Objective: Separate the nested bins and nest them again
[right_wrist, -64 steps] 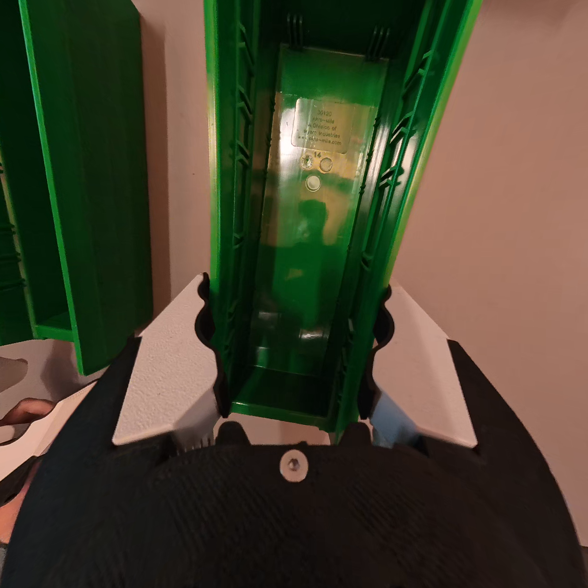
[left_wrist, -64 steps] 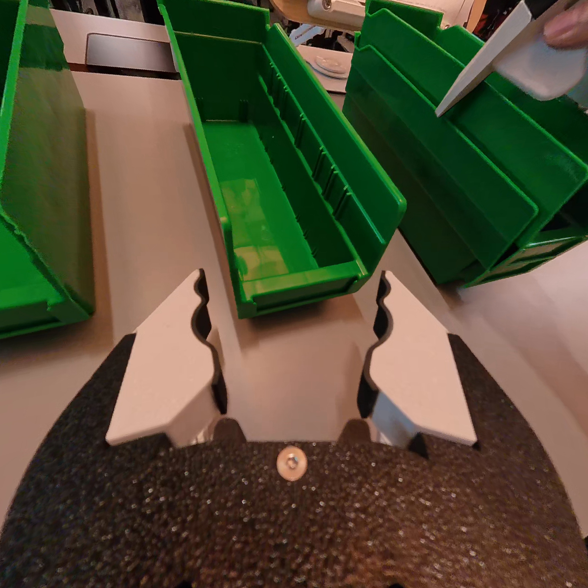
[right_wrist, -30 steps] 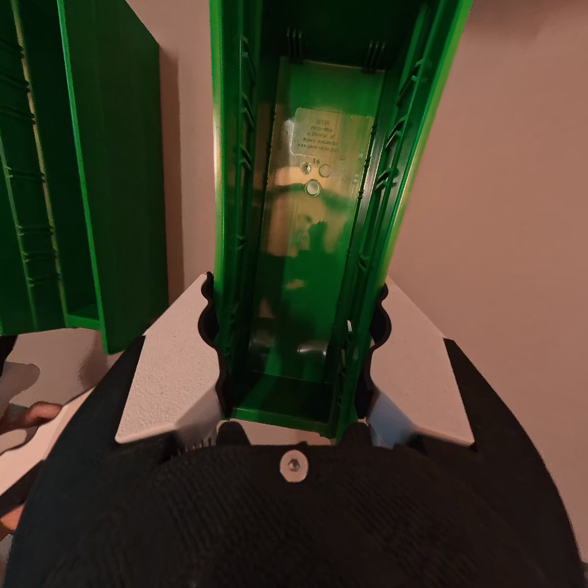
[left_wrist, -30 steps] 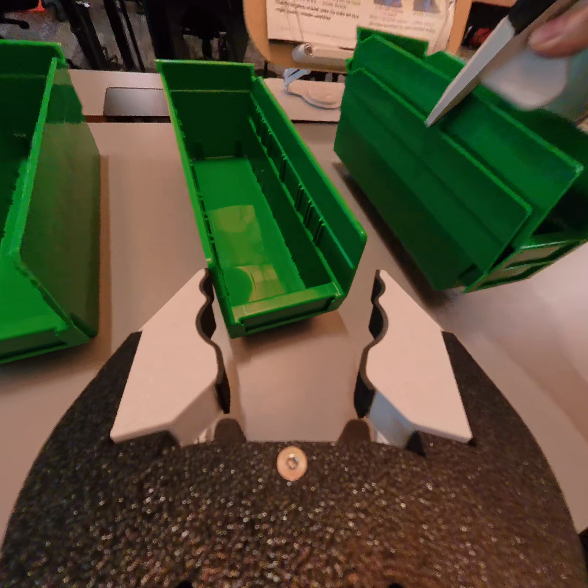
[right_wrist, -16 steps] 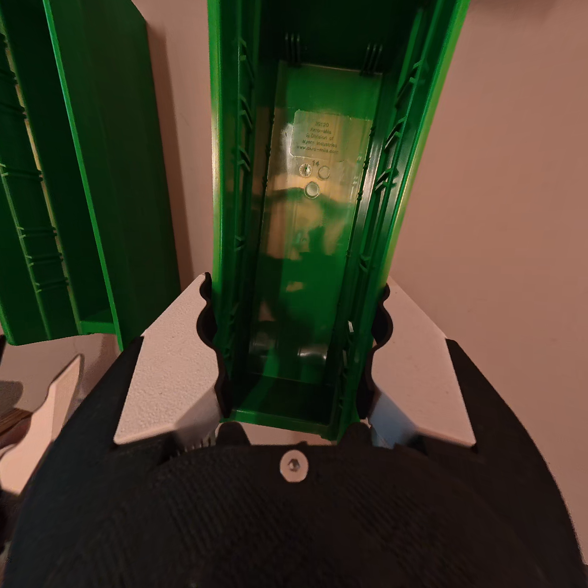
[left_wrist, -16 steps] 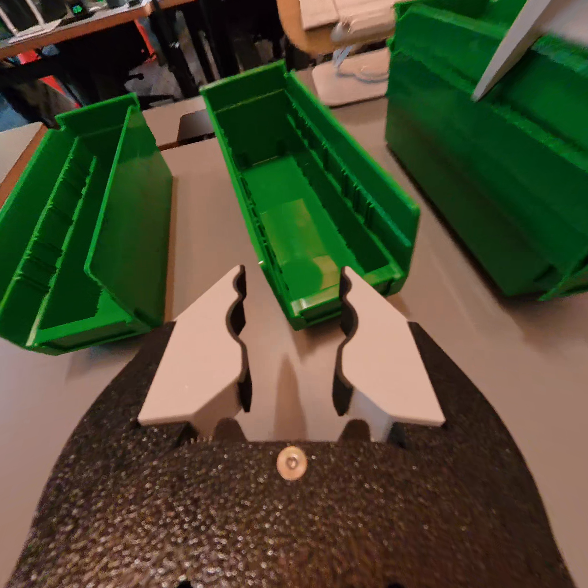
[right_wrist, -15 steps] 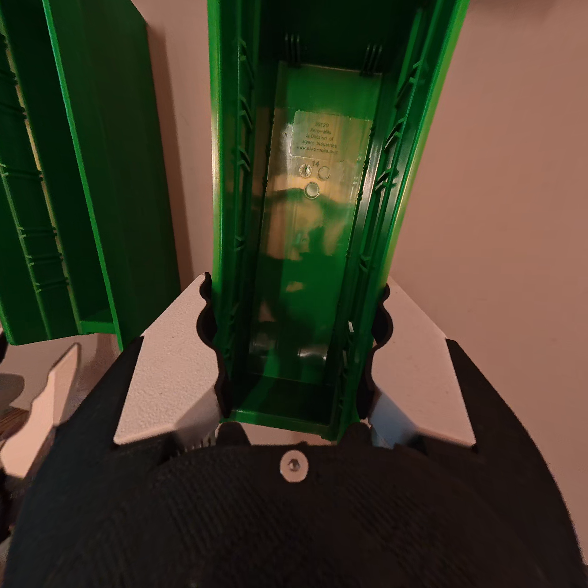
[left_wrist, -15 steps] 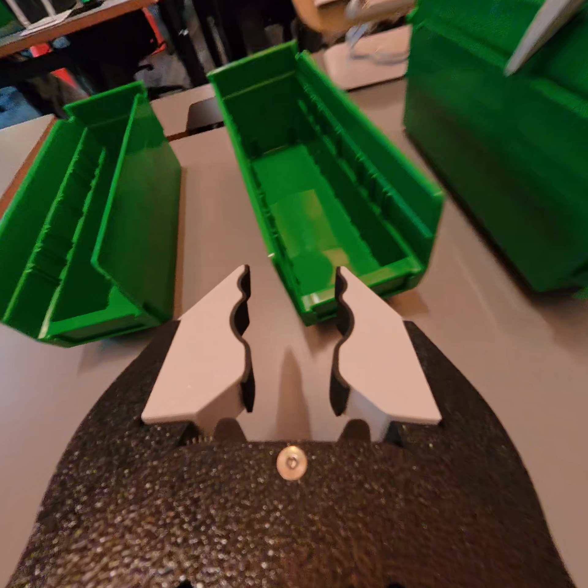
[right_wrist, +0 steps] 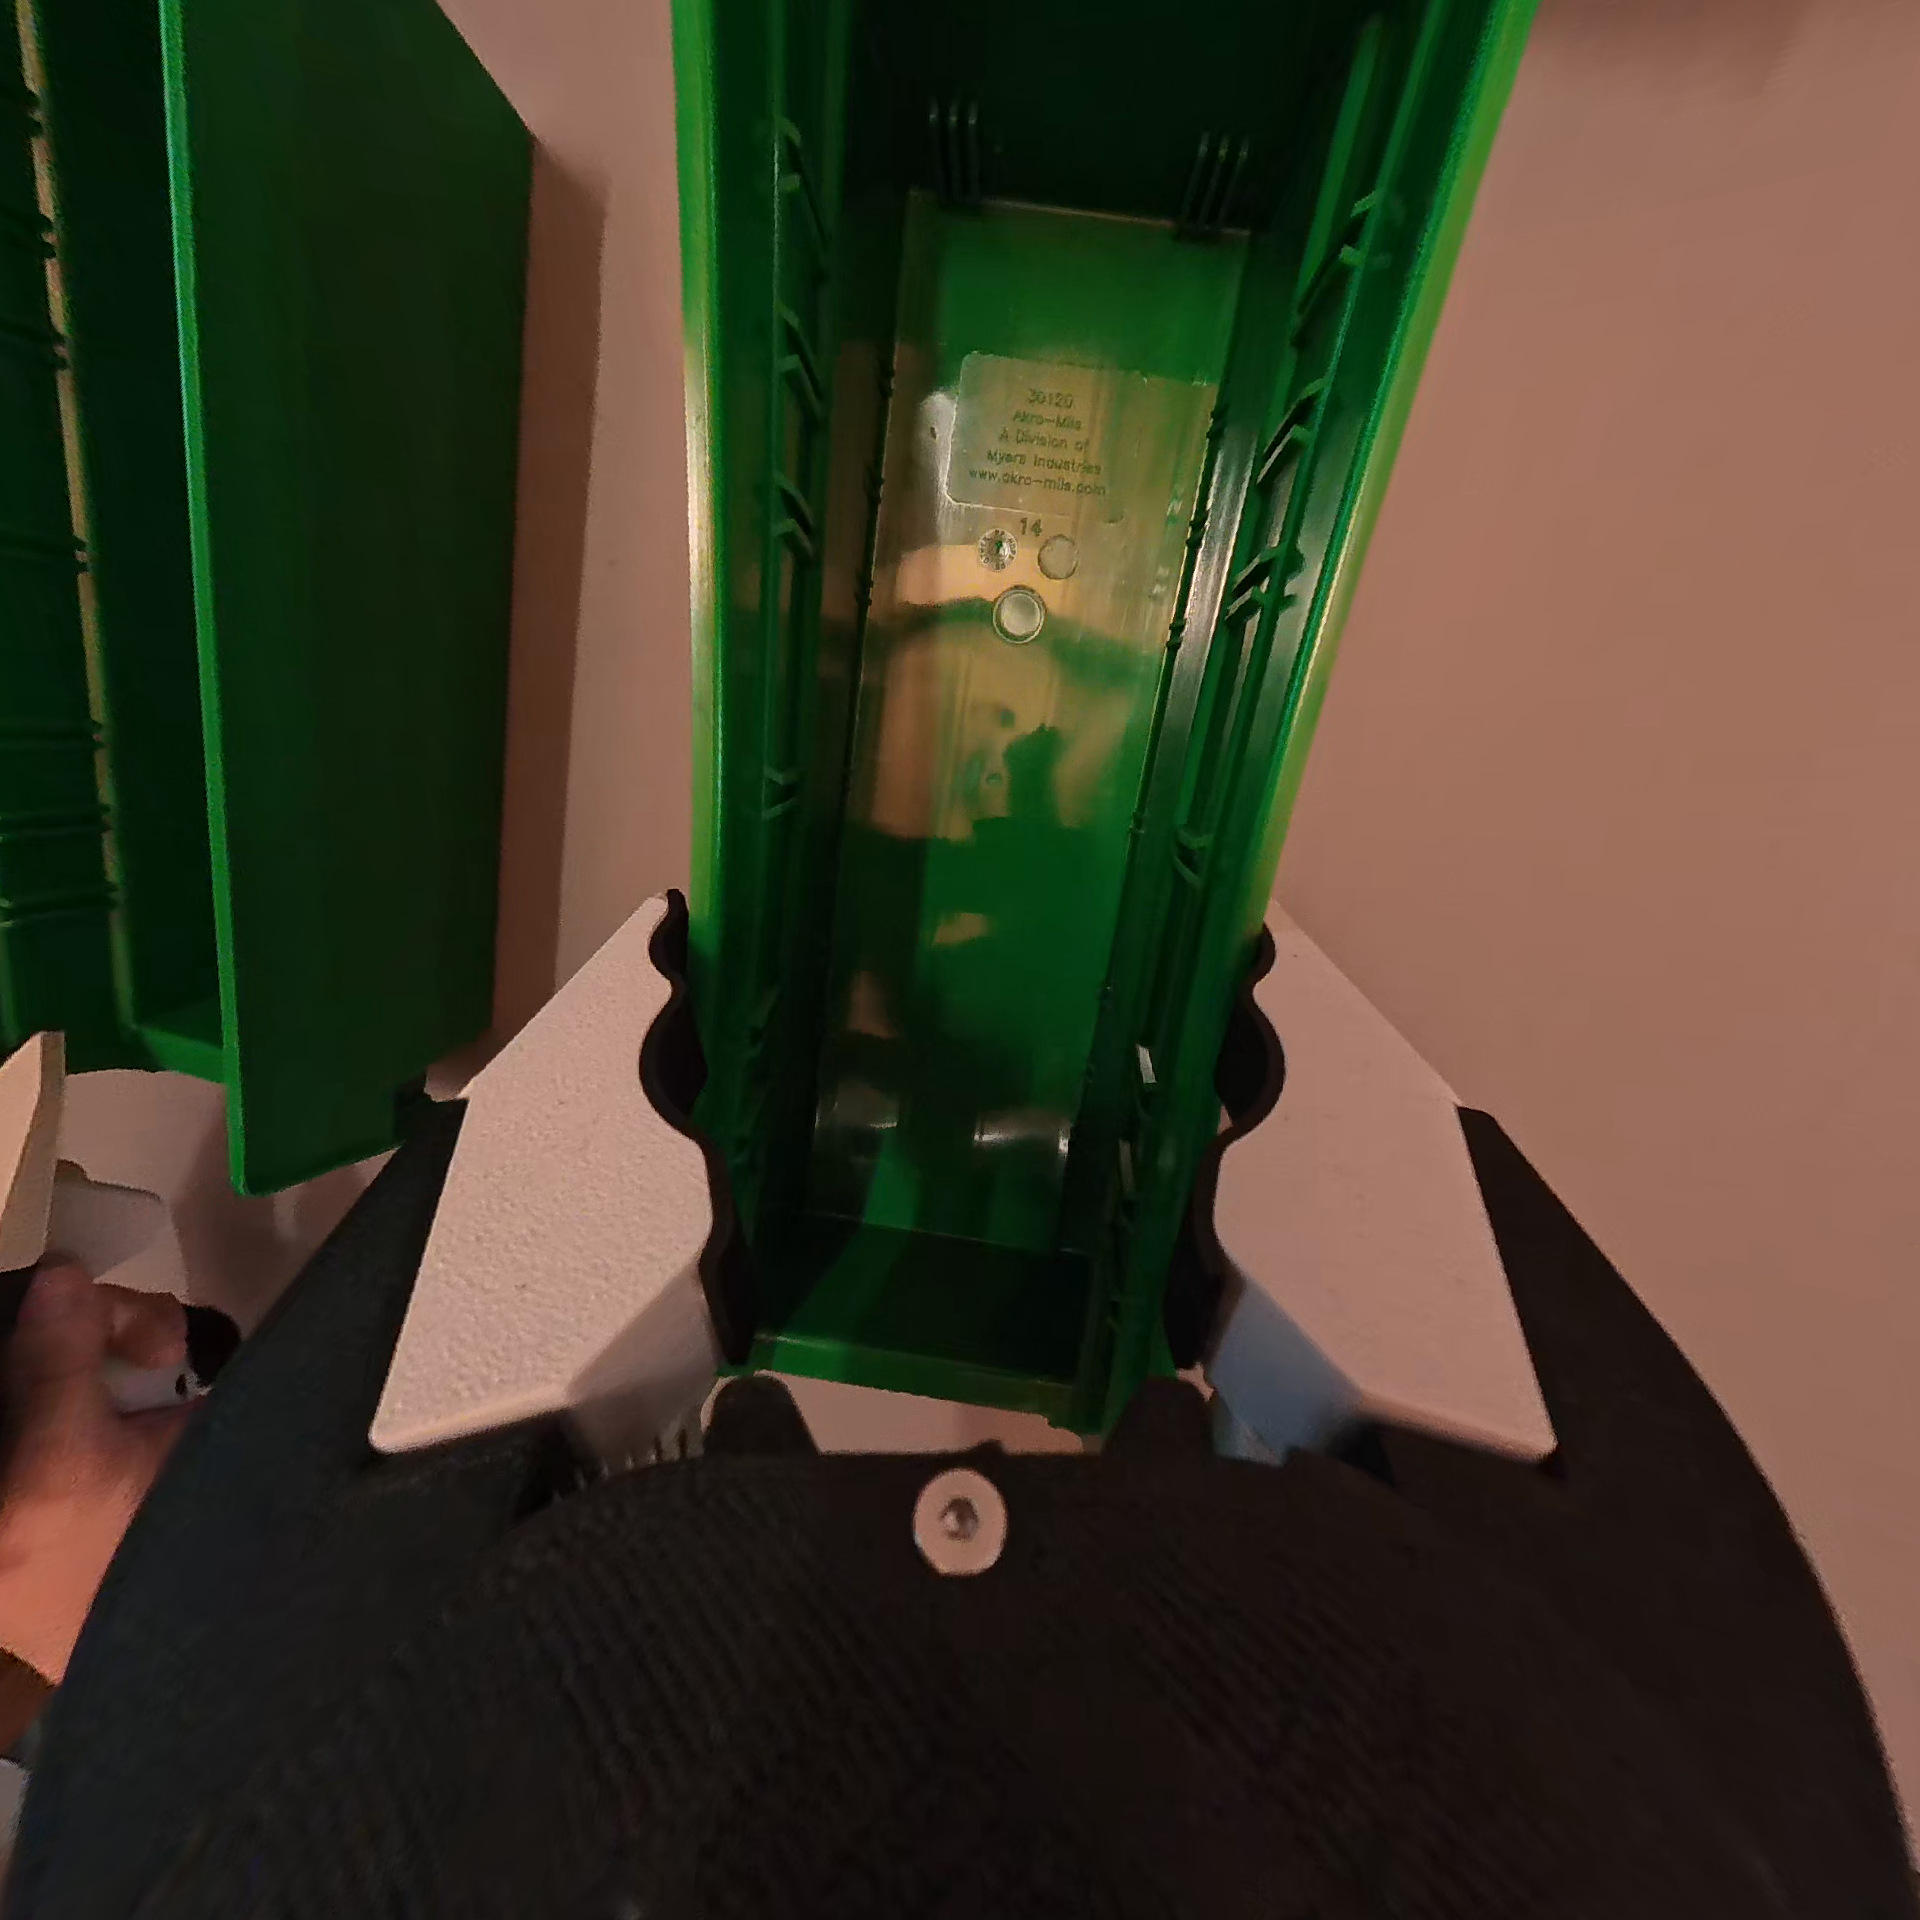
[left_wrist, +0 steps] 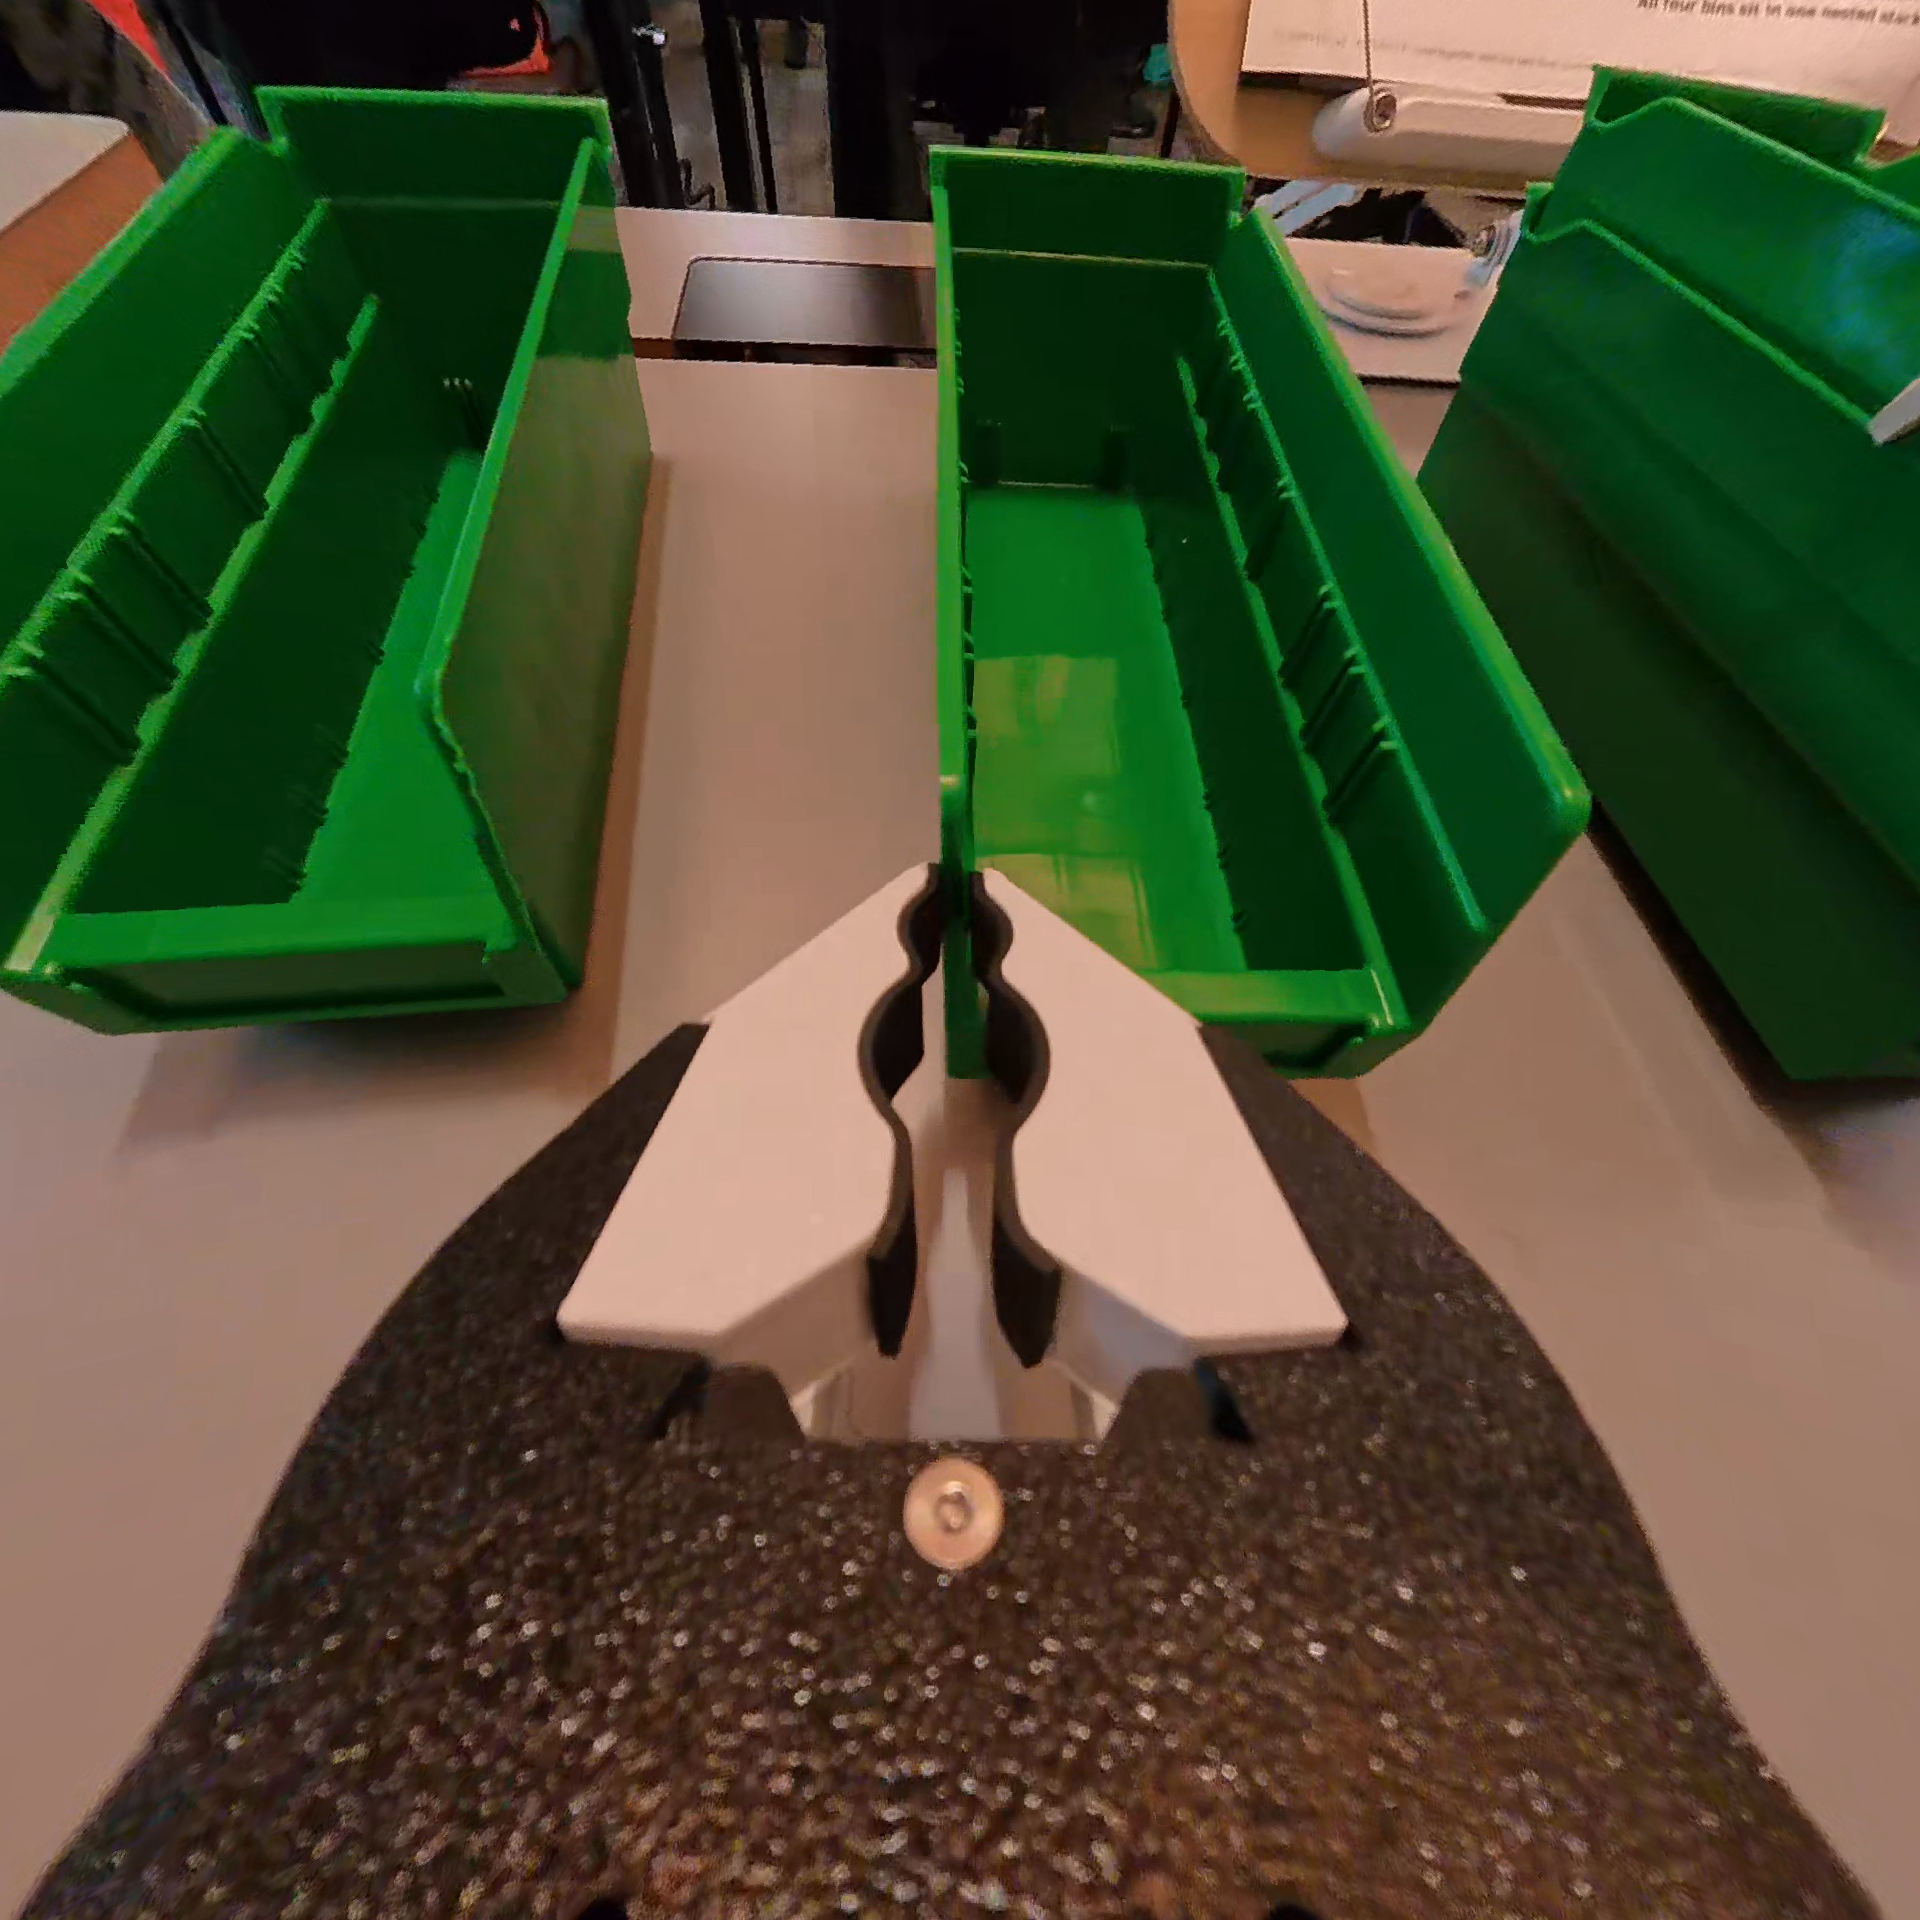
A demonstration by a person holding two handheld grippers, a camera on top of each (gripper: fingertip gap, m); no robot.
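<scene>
In the left wrist view three groups of green bins stand on the tan table (left_wrist: 790,644). A single bin (left_wrist: 291,623) is at the left and a middle bin (left_wrist: 1226,675) is ahead. A tilted pair of nested bins (left_wrist: 1704,540) is at the right. My left gripper (left_wrist: 954,899) is shut on the front end of the middle bin's left wall. My right gripper (right_wrist: 966,945) is shut across the near end of the nested bin (right_wrist: 1018,727), one finger on each outer wall. One right fingertip (left_wrist: 1896,421) shows on the pair.
The middle bin (right_wrist: 343,623) stands left of the held one in the right wrist view, with a left-gripper finger (right_wrist: 26,1143) and a hand (right_wrist: 52,1455) below it. A dark slot (left_wrist: 810,301) lies in the table behind. A white device (left_wrist: 1434,120) lies at the back.
My left gripper has moved forward onto the middle bin's left wall and closed from wide open to shut. The right gripper has held its grip almost still.
</scene>
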